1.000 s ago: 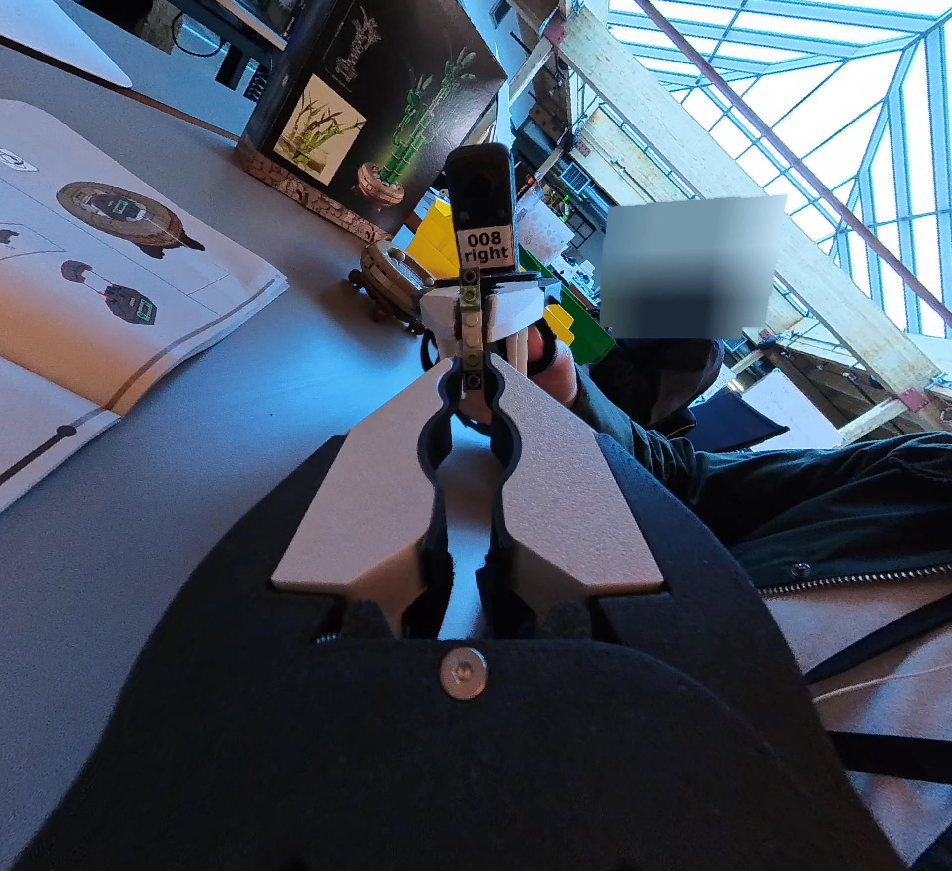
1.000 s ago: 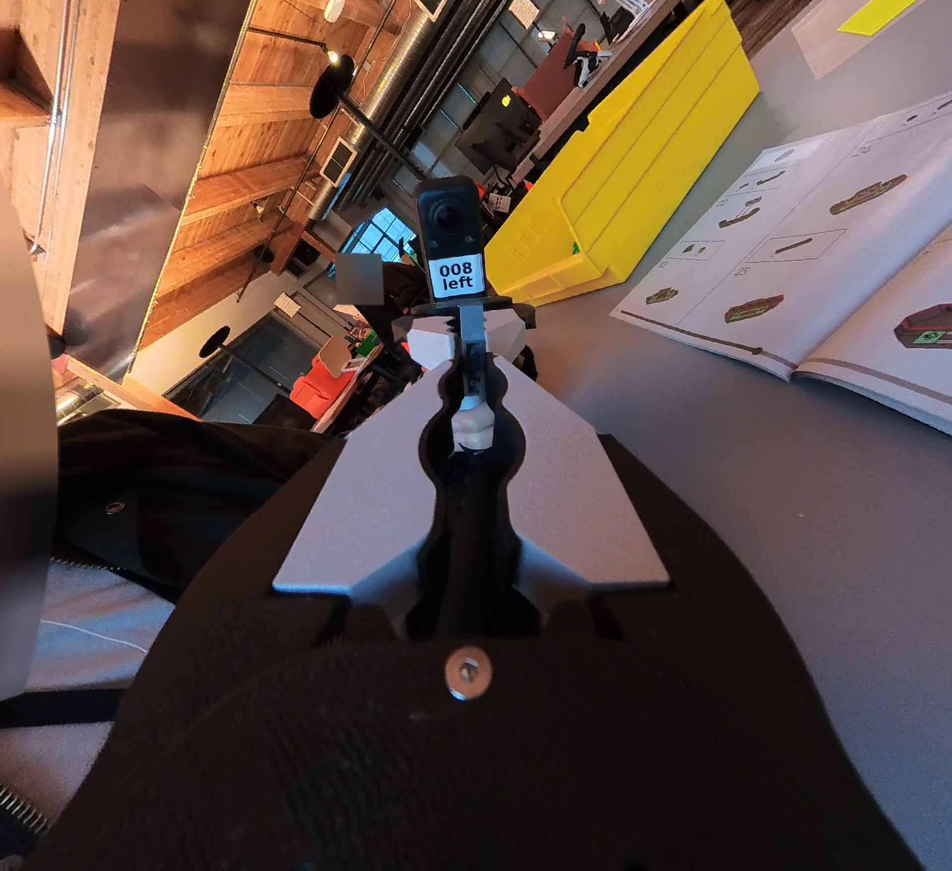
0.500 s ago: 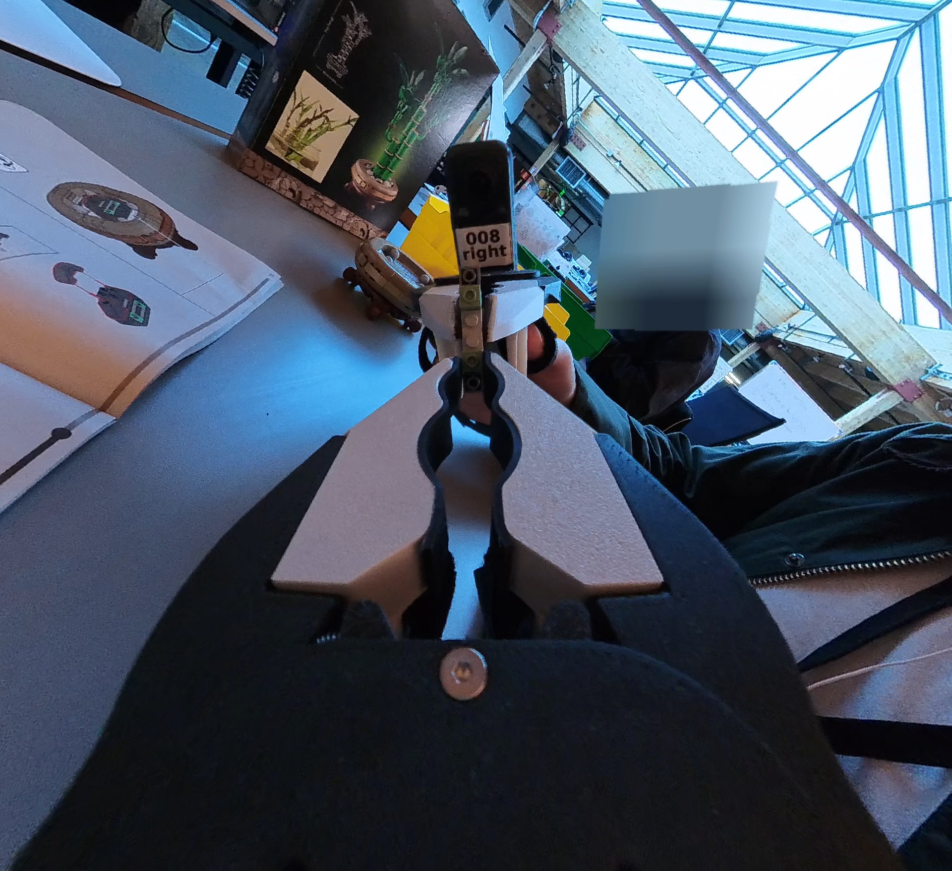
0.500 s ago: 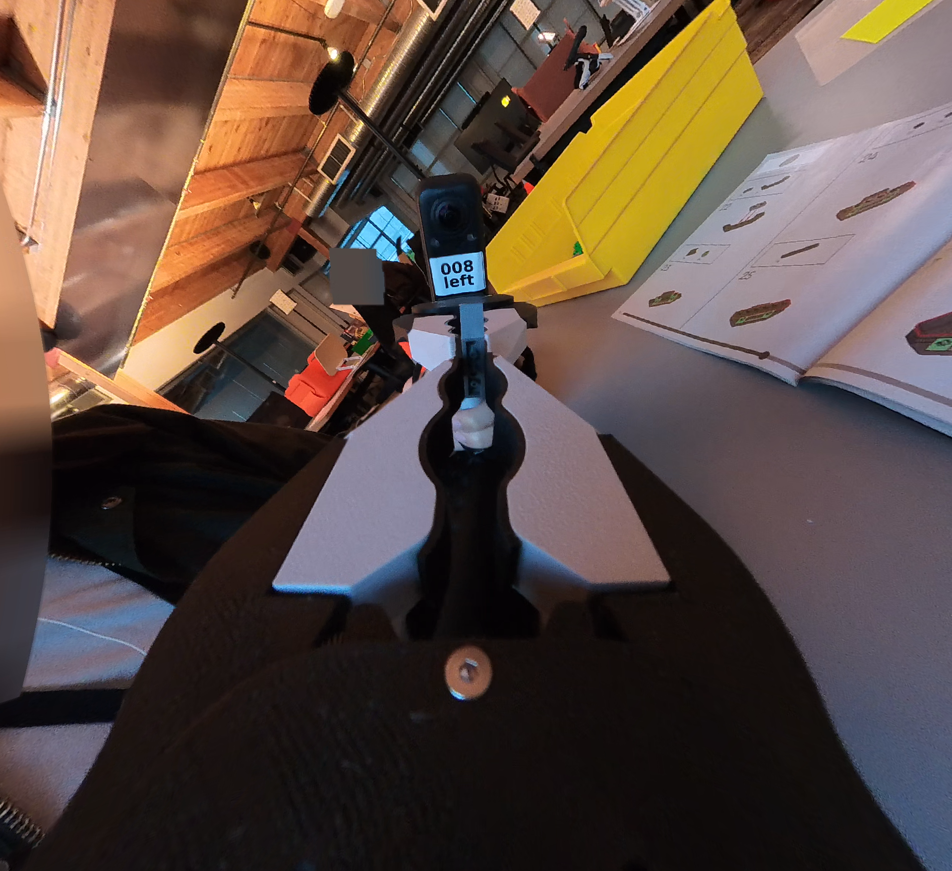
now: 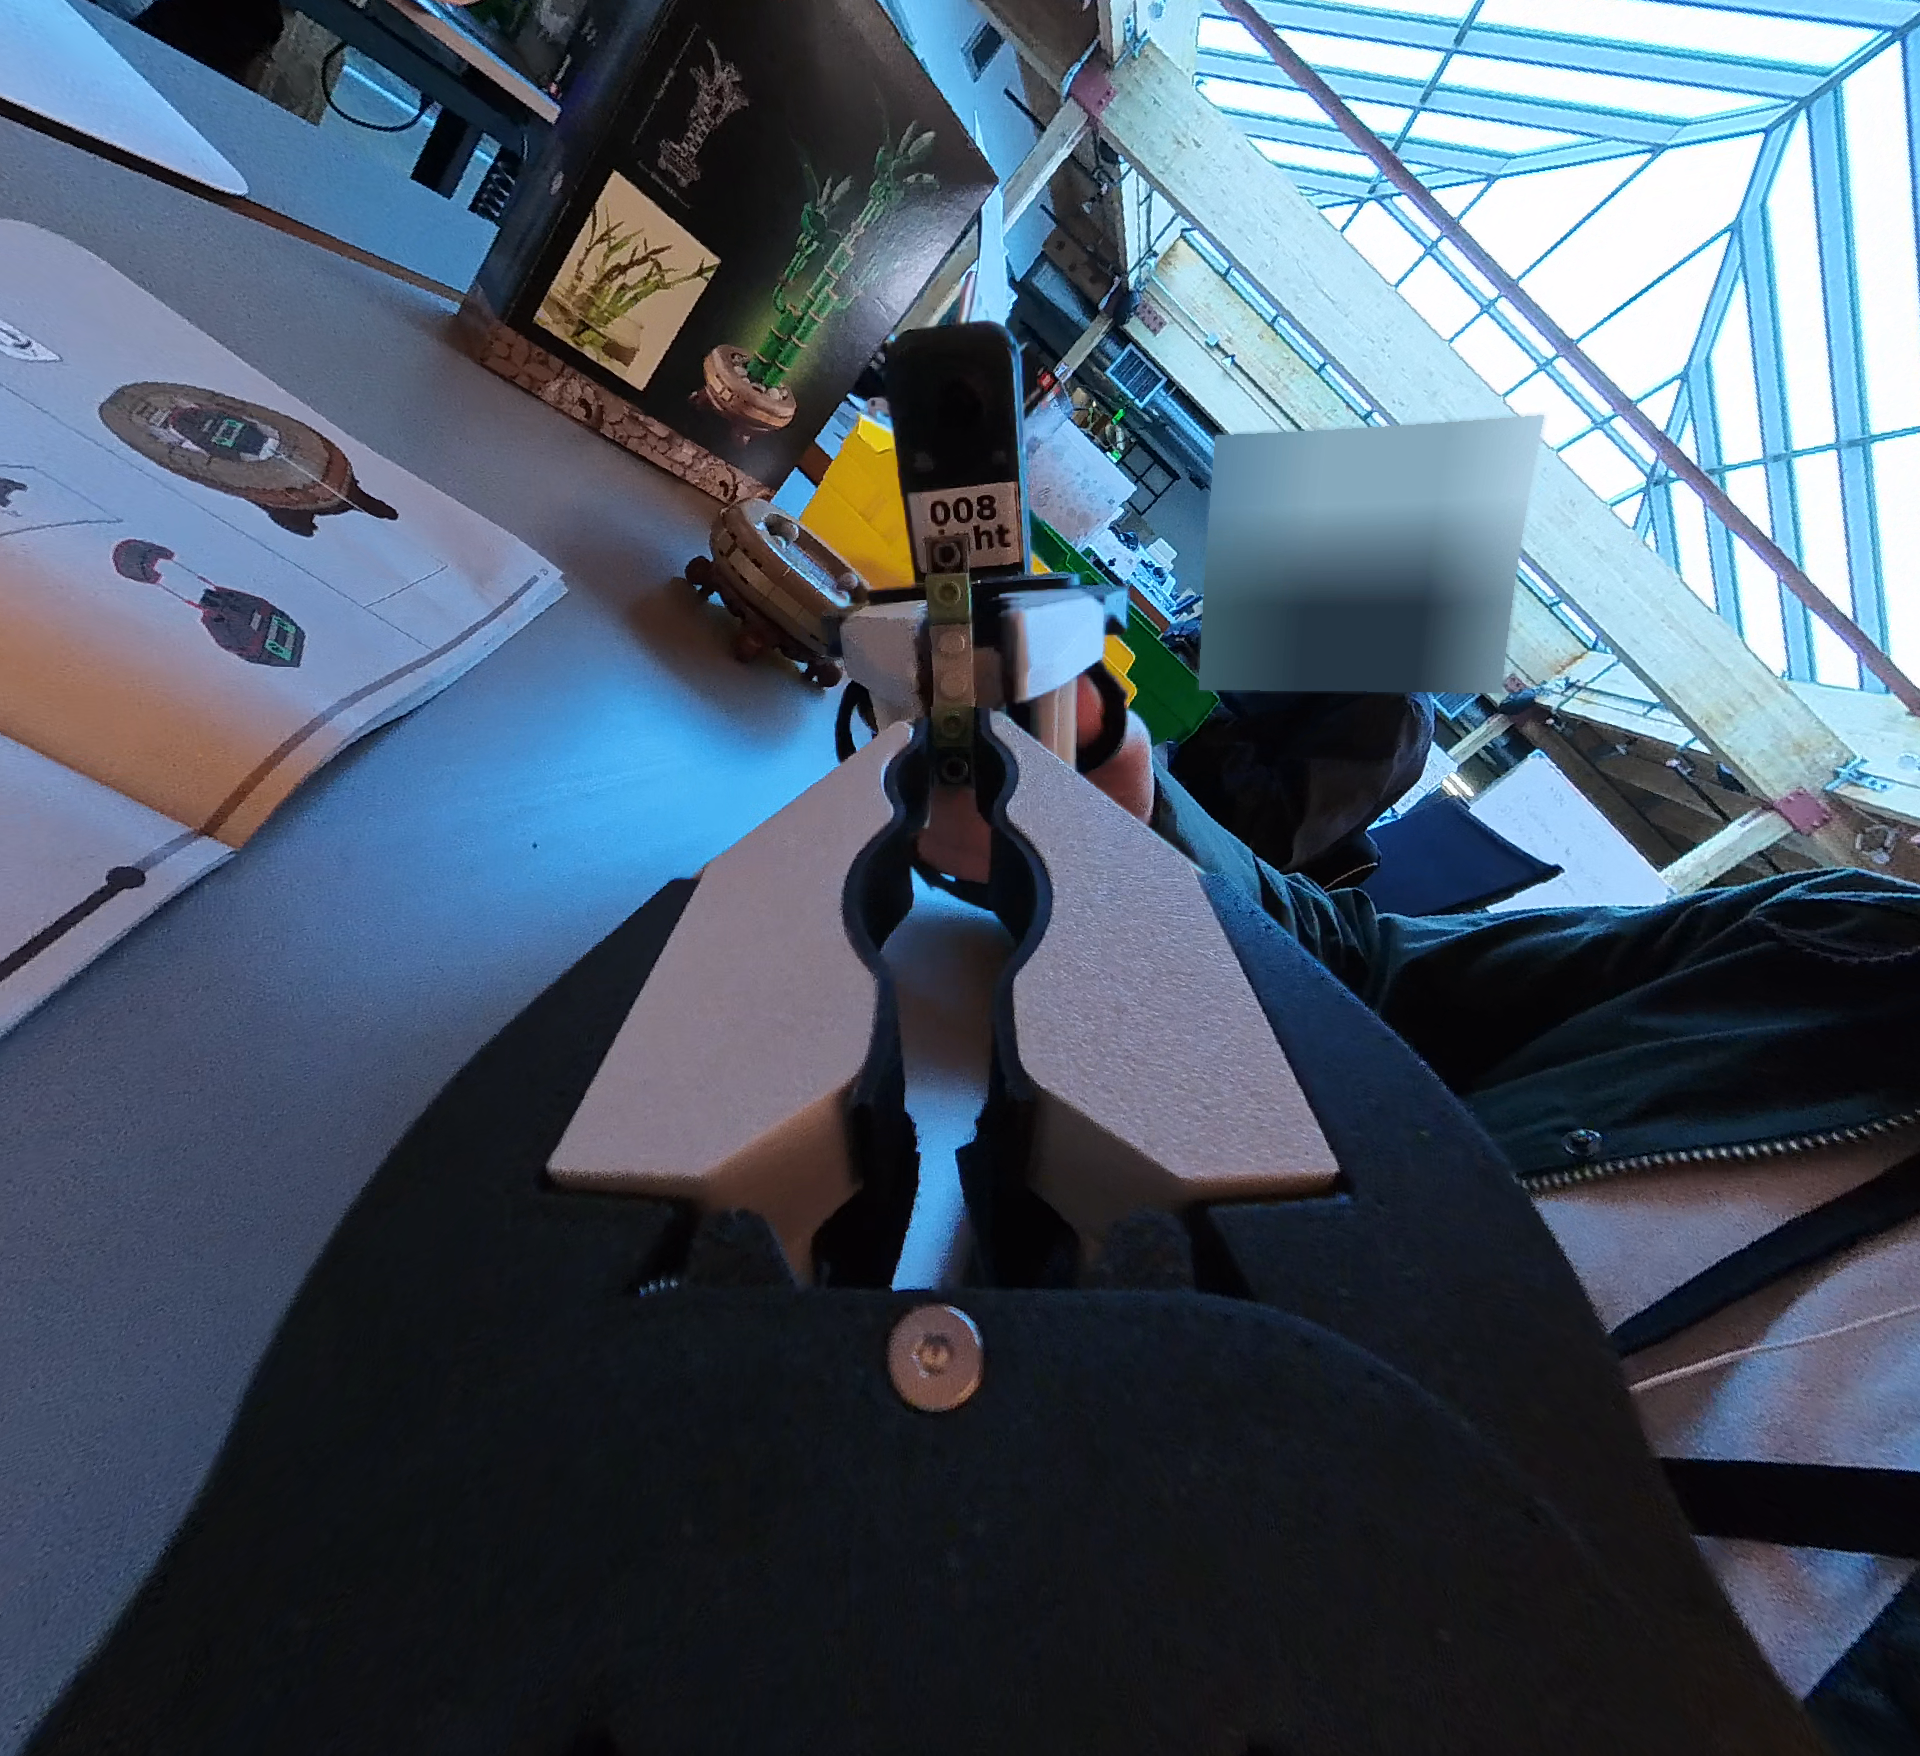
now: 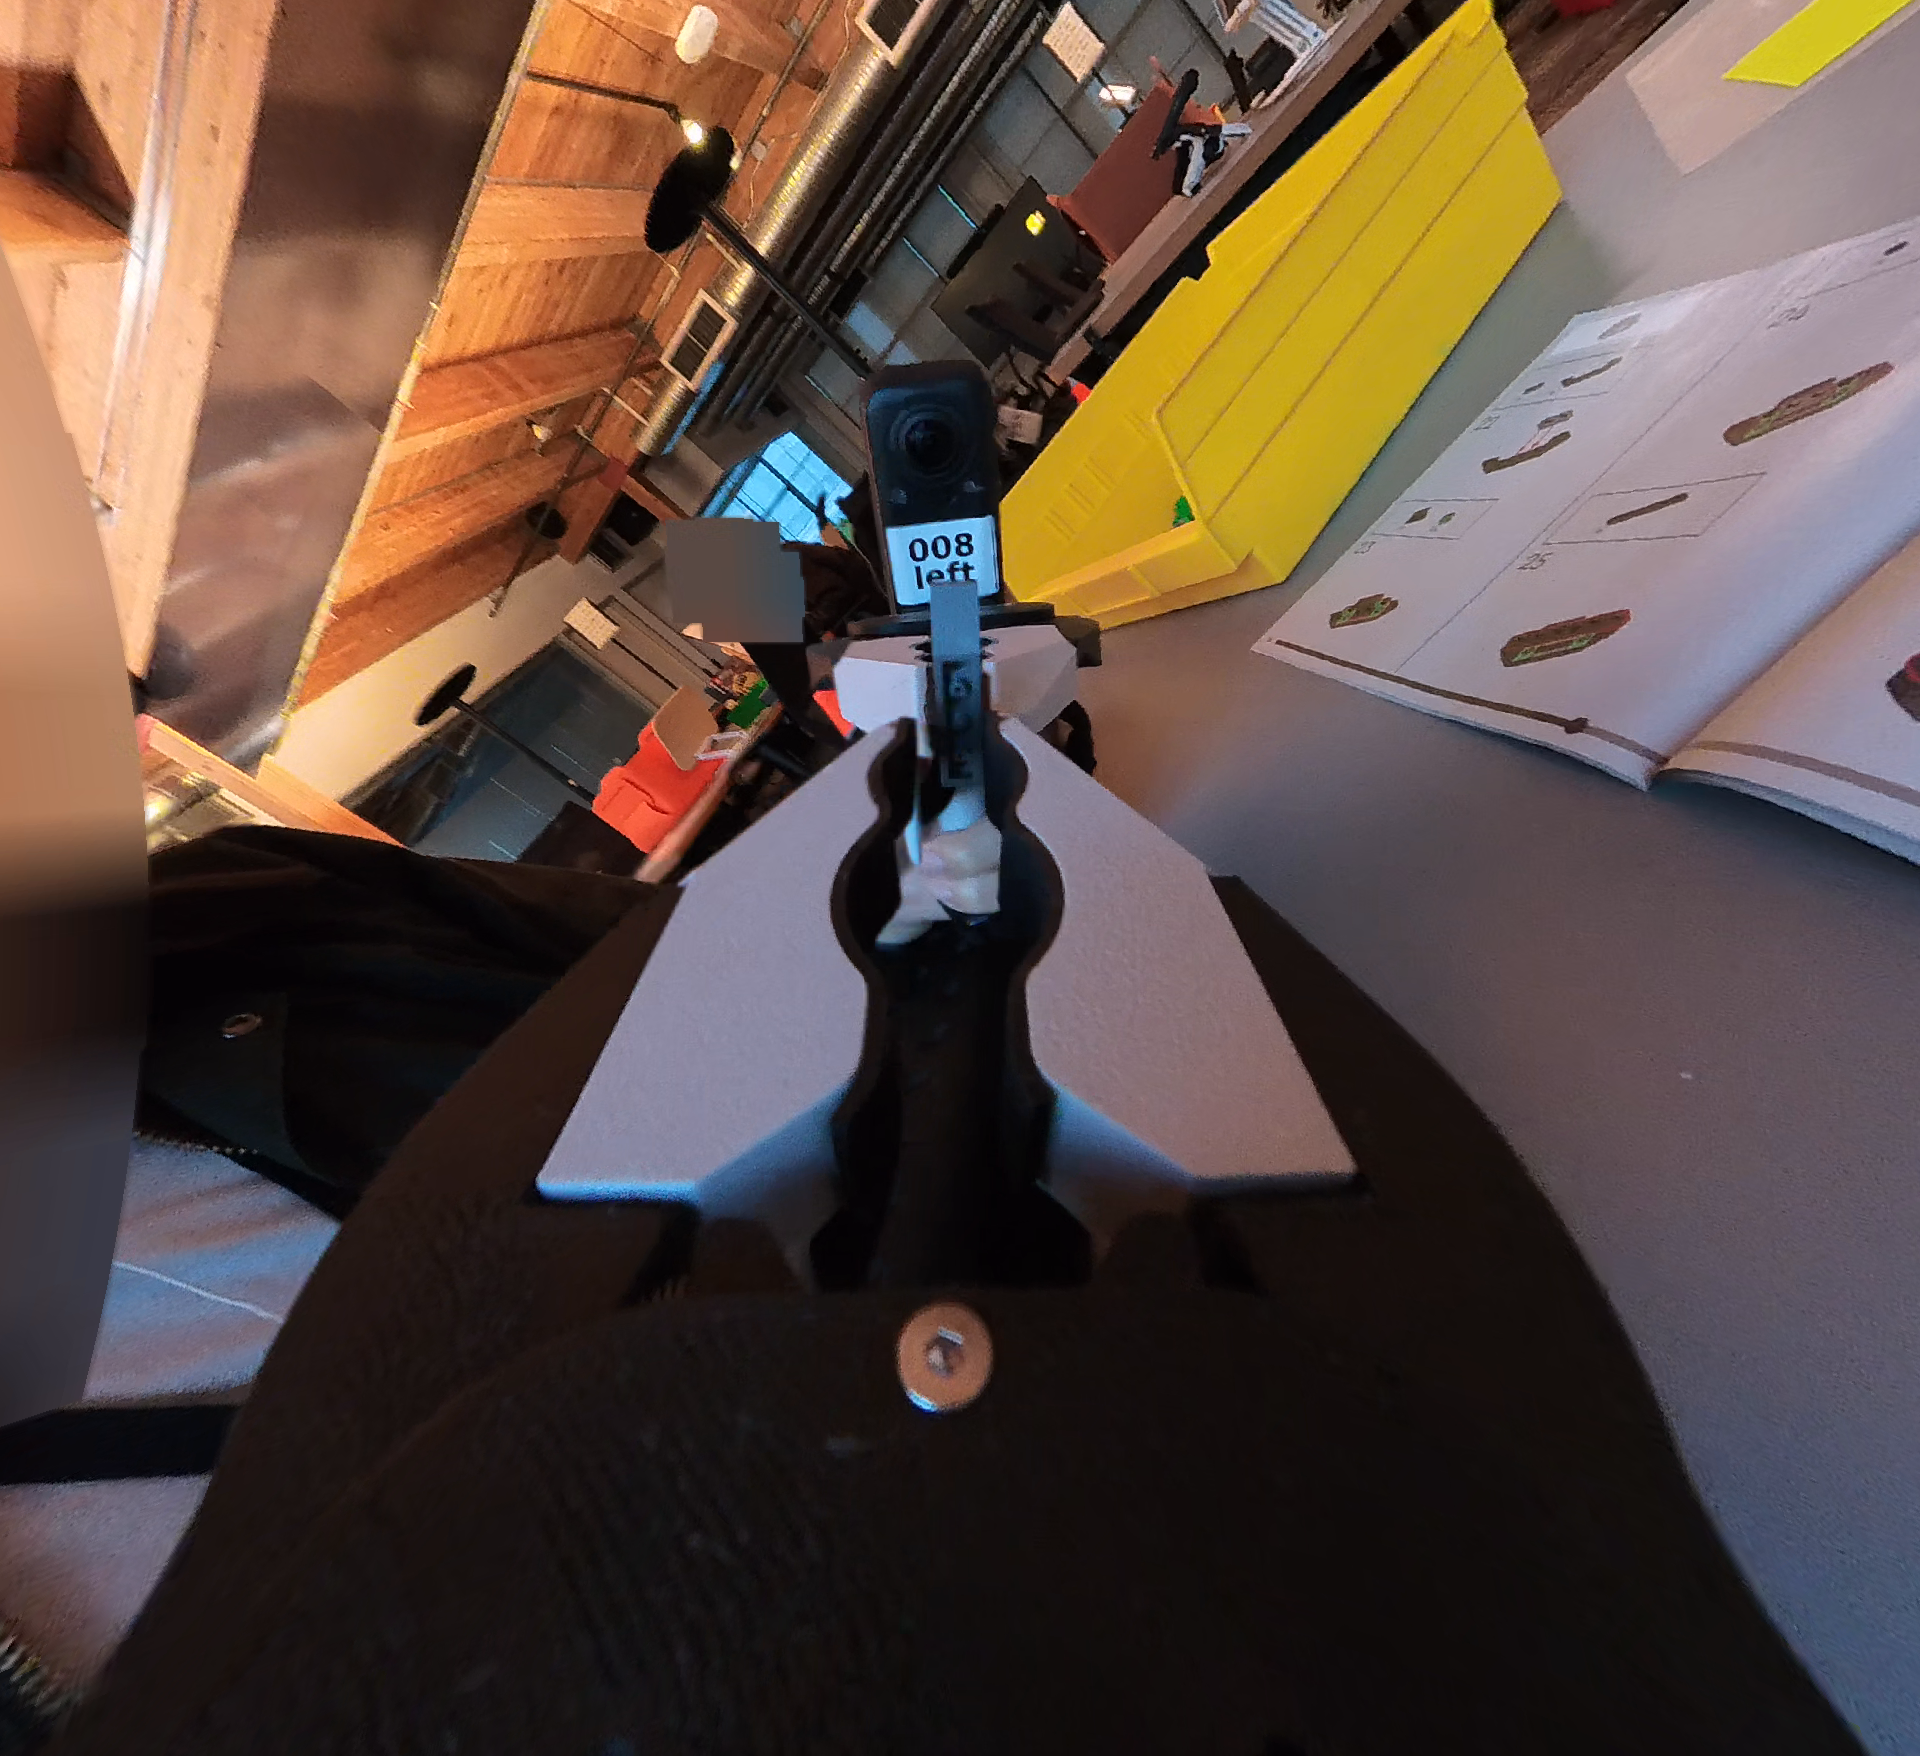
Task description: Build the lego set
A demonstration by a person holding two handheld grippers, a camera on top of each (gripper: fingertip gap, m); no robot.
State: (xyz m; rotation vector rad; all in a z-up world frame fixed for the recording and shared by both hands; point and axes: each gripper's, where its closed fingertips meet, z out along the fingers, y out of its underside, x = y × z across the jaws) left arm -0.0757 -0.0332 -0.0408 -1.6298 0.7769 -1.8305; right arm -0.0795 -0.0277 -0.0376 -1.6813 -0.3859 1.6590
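**Two hand-held grippers meet on one narrow strip of bricks**

The left hand-held gripper [image 5: 951,756] and the right hand-held gripper [image 6: 951,750] face each other tip to tip above the grey desk [image 5: 436,875]. Between them stands a narrow strip of stacked lime, tan and dark Lego plates [image 5: 950,657]. The left jaws are closed tight on its lower end. The right jaws pinch the same strip, seen in the right wrist view as a thin grey edge [image 6: 954,667].

In the left wrist view, a small round tan-and-brown Lego pot base [image 5: 774,579] sits on the desk at 11 o'clock from the strip. A tall black Lego box with a bamboo picture [image 5: 727,189] stands farther off at 11 o'clock. An open white instruction booklet [image 5: 208,584] lies at 9 o'clock. In the right wrist view, a long yellow plastic bin [image 6: 1299,356] lies at 2 o'clock.
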